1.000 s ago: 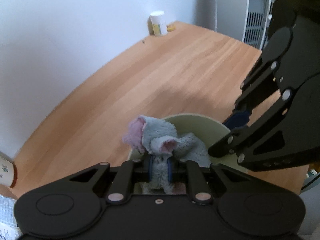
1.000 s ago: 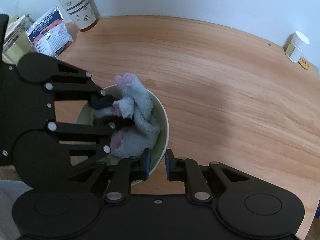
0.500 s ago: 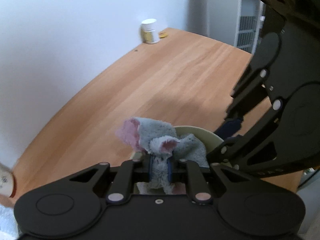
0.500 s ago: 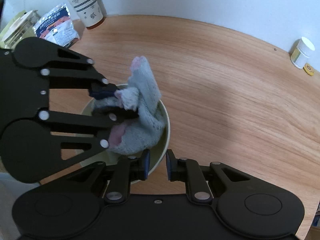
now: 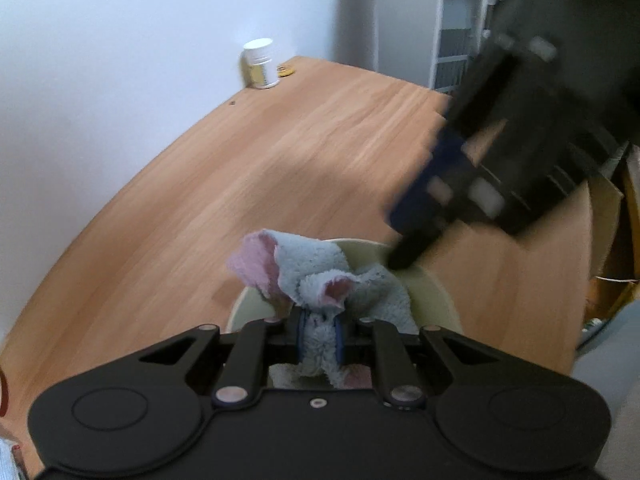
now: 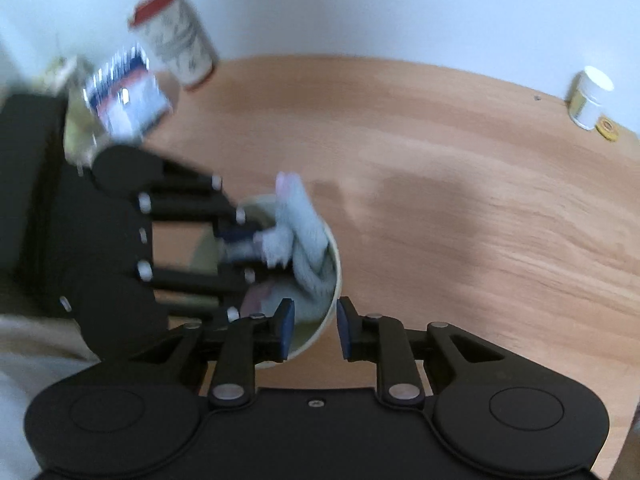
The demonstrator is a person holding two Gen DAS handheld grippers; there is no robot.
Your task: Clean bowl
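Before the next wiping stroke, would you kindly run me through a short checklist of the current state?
1. Left gripper clamped on the grey-and-pink cloth: ok, cloth is pinched between its pads.
2. Cloth inside the pale green bowl: ok, though one corner sticks up above the rim.
3. Right gripper securing the bowl: not ok, jaws are open astride the rim, not closed on it.
4. Bowl resting flat on the wooden table: cannot tell, both views are motion-blurred.
5. Path clear of the white jar and the red-lidded cup: ok, both stand far off by the wall.
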